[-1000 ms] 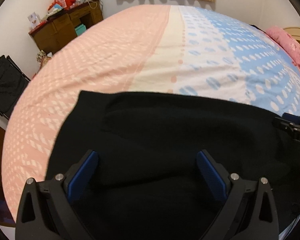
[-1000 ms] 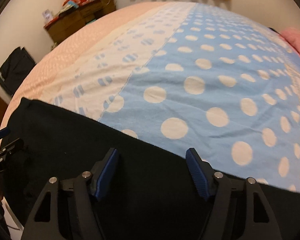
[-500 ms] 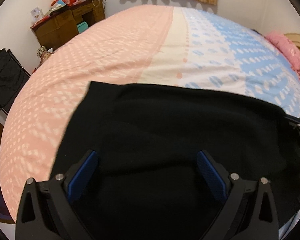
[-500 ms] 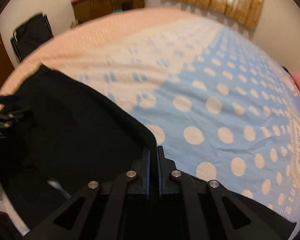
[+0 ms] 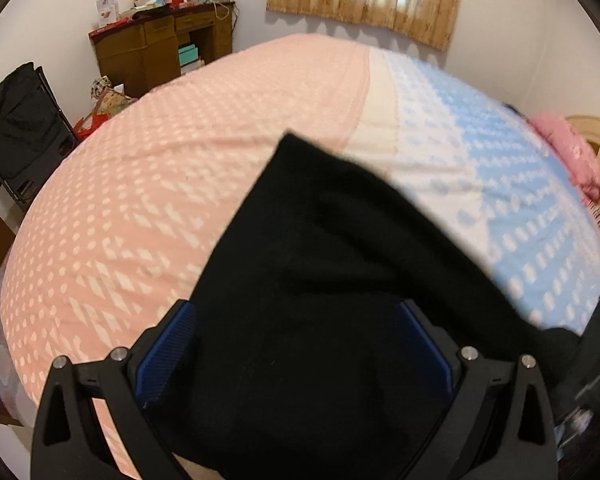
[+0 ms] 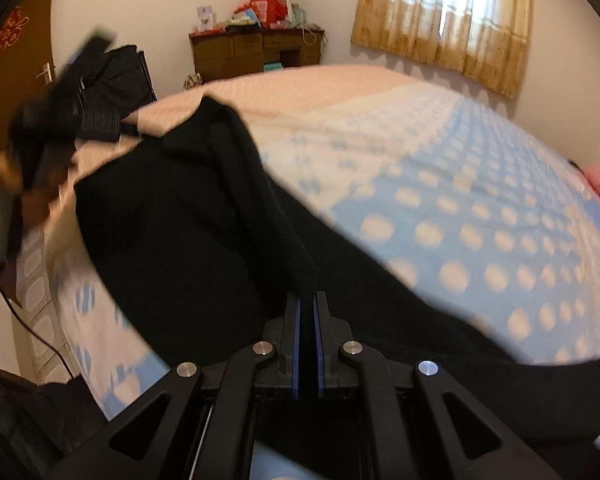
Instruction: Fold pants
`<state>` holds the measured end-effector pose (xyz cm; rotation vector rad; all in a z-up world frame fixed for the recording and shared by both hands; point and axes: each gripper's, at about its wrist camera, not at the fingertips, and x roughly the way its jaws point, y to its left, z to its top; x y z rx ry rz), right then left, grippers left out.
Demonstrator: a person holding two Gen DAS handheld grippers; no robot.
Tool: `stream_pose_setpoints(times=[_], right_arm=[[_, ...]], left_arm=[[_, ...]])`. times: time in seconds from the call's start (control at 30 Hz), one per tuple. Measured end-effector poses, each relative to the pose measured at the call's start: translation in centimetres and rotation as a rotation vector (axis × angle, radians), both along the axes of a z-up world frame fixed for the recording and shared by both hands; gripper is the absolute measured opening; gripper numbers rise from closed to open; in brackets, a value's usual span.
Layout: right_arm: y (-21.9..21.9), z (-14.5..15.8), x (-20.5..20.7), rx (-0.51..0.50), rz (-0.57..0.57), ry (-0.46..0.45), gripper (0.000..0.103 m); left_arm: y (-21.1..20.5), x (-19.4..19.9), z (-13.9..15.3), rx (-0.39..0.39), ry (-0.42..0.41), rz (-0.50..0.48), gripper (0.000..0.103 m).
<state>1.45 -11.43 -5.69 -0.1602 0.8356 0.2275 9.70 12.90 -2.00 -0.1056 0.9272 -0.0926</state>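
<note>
The black pants (image 5: 332,280) lie on the bed, with one part lifted off the sheet. In the left wrist view my left gripper (image 5: 296,344) is open, its blue pads wide apart around a bunch of the black fabric near the bed's front edge. In the right wrist view my right gripper (image 6: 307,320) is shut on an edge of the pants (image 6: 220,220) and holds it raised above the bed. The left gripper shows blurred at the far left of that view (image 6: 52,120).
The bed has a pink, white and blue dotted sheet (image 5: 180,200). A brown desk with clutter (image 5: 156,48) stands by the far wall. A black bag on a stand (image 5: 20,136) is at the left. A pink pillow (image 5: 572,156) lies at the right. A curtained window (image 6: 444,12) is behind.
My right gripper closed on the pants' edge and lifted it up and to the left. The pants' far edge rose into a peak. My left gripper stayed open.
</note>
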Motion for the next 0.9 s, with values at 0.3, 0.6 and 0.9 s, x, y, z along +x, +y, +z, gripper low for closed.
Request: stream_pose_setpoints(times=[0.3, 0.6, 0.9], right_arm=[[1.1, -3.0, -1.3, -0.048, -0.027, -0.018, 0.006], [1.1, -3.4, -2.5, -0.056, -0.027, -0.043, 0.006], [-1.2, -0.4, -3.4, 0.073, -0.071, -0.093, 0.006]], left_arm=[[-4.1, 6.2, 1.1, -0.041, 0.076, -0.03, 0.102], [-7.1, 10.3, -4.2, 0.105, 0.287, 0.046, 0.092], [-2.1, 6.7, -2.1, -0.161, 0.154, 0.04, 0.015]])
